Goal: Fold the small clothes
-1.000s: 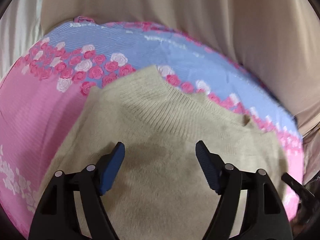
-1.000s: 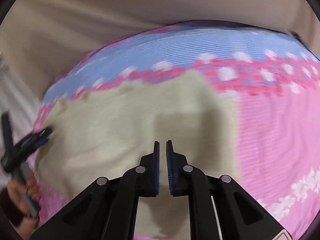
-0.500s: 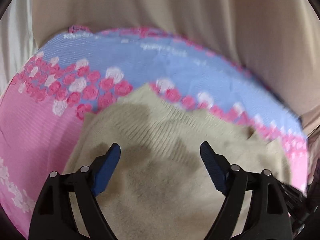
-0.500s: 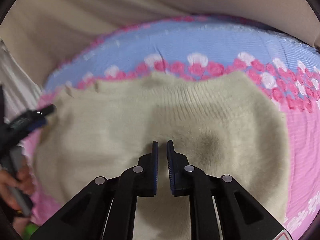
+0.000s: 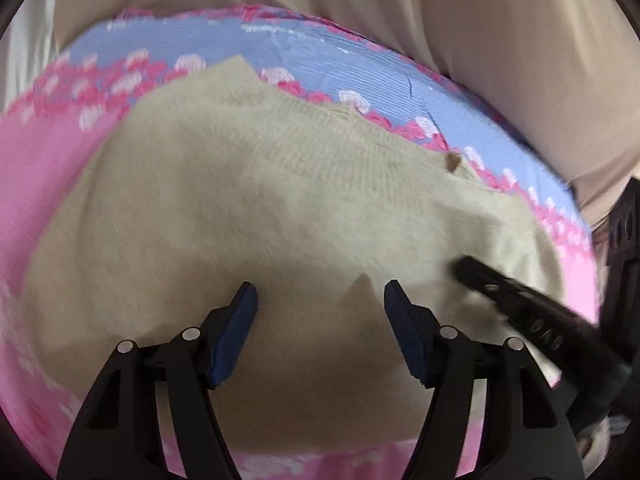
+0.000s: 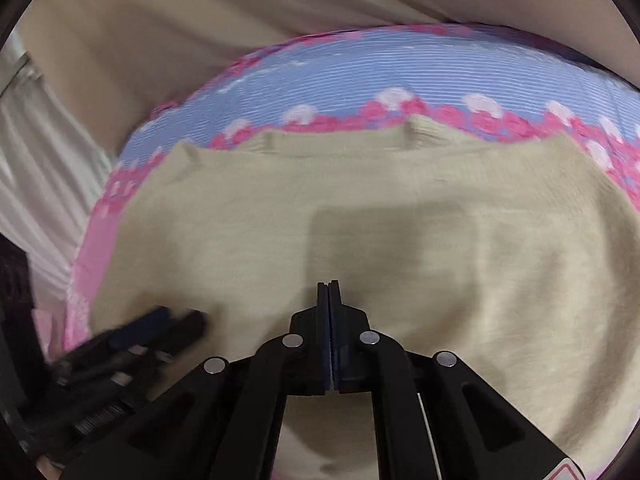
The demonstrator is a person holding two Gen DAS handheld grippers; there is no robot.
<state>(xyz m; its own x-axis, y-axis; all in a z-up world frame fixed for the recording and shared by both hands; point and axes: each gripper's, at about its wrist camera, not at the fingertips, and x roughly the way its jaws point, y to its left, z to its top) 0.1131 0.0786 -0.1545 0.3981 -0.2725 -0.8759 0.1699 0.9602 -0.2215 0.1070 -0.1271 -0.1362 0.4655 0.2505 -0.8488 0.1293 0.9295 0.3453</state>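
A beige knitted sweater (image 5: 256, 216) lies flat on a pink and blue flowered cloth (image 5: 360, 68), its ribbed edge toward the blue band. It fills the right wrist view (image 6: 400, 208) too. My left gripper (image 5: 320, 300) is open and empty, low over the sweater's near part. My right gripper (image 6: 329, 286) is shut with nothing seen between the pads, over the sweater's middle. It shows in the left wrist view (image 5: 466, 266) at the right, over the sweater's right side. The left gripper shows blurred in the right wrist view (image 6: 180, 320) at the lower left.
The flowered cloth (image 6: 360, 76) covers a rounded surface. Beige fabric (image 5: 440, 20) hangs or lies behind it, also in the right wrist view (image 6: 160, 32). Pale pleated fabric (image 6: 40, 168) is at the far left.
Both grippers have come closer to the sweater. The left gripper's fingers have narrowed somewhat but stay open. The right gripper has closed fully and now enters the left wrist view.
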